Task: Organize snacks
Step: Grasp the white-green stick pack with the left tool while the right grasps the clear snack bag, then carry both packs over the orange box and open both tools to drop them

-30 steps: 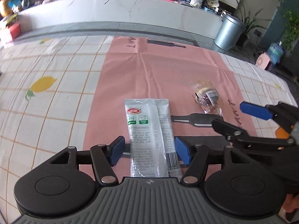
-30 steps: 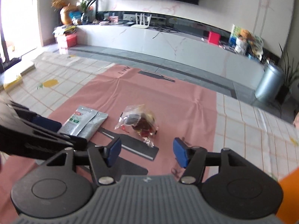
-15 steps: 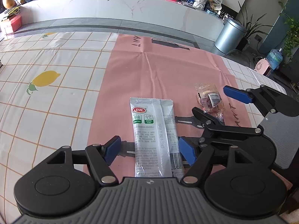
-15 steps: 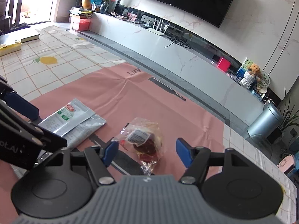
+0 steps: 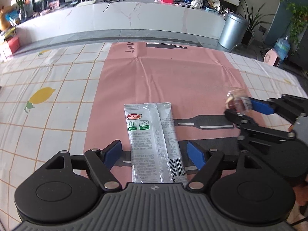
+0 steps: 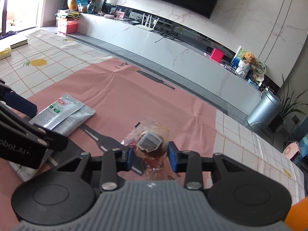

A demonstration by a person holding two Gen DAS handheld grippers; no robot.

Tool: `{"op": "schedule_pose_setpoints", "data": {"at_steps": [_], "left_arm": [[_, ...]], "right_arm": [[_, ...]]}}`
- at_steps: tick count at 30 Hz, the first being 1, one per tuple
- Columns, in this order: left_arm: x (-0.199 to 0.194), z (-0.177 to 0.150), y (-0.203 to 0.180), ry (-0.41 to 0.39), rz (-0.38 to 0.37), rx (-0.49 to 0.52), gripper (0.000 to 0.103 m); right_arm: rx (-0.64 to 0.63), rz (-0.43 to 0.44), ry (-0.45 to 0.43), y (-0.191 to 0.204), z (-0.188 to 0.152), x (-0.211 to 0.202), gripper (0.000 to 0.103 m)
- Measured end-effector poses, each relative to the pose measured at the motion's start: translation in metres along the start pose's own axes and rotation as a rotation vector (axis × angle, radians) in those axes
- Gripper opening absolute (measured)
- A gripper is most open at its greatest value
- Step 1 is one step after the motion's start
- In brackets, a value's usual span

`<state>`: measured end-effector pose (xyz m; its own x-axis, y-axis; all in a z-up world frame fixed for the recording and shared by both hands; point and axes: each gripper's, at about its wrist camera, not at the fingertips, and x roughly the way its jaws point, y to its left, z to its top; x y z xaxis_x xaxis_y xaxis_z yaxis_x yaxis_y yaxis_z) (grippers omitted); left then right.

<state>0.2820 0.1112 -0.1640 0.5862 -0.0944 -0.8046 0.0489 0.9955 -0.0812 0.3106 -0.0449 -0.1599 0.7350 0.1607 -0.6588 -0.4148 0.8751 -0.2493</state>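
Observation:
Two grey snack packets (image 5: 154, 142) lie side by side on the pink mat (image 5: 173, 80), between the open fingers of my left gripper (image 5: 156, 152); they also show in the right wrist view (image 6: 63, 115). My right gripper (image 6: 151, 154) is shut on a clear-wrapped brown snack with a barcode label (image 6: 152, 146). In the left wrist view that snack (image 5: 236, 102) sits between the right gripper's fingers (image 5: 261, 105) at the mat's right side.
The mat lies on a checked cloth with lemon prints (image 5: 40, 96). Black printed shapes (image 5: 204, 123) mark the mat. A book (image 6: 17, 41) lies at the cloth's far left. A long white bench (image 5: 134, 19) and a metal bin (image 5: 233, 30) stand beyond.
My right gripper has closed its fingers on the clear-wrapped snack, which lay loose on the mat before. My left gripper has stayed open around the grey packets.

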Motion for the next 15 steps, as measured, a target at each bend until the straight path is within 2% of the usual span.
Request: {"op": "schedule_pose_setpoints", "data": {"at_steps": [3, 5, 8, 10, 15], "left_arm": [[0.003, -0.004, -0.010, -0.016, 0.059, 0.049, 0.091], [0.003, -0.006, -0.012, -0.031, 0.068, 0.036, 0.091], [0.002, -0.007, -0.012, -0.044, 0.068, 0.024, 0.082], [0.000, -0.008, -0.012, -0.067, 0.067, 0.026, 0.061], [-0.001, -0.007, -0.007, -0.079, 0.043, 0.032, 0.057]], "right_arm": [[0.043, 0.009, 0.000, -0.007, -0.008, -0.011, 0.033], [0.079, 0.015, 0.004, -0.013, -0.012, -0.016, 0.033], [0.144, 0.024, 0.005, -0.021, -0.020, -0.024, 0.033], [0.180, 0.025, 0.002, -0.023, -0.025, -0.030, 0.033], [0.250, 0.053, 0.002, -0.031, -0.031, -0.037, 0.034]]}}
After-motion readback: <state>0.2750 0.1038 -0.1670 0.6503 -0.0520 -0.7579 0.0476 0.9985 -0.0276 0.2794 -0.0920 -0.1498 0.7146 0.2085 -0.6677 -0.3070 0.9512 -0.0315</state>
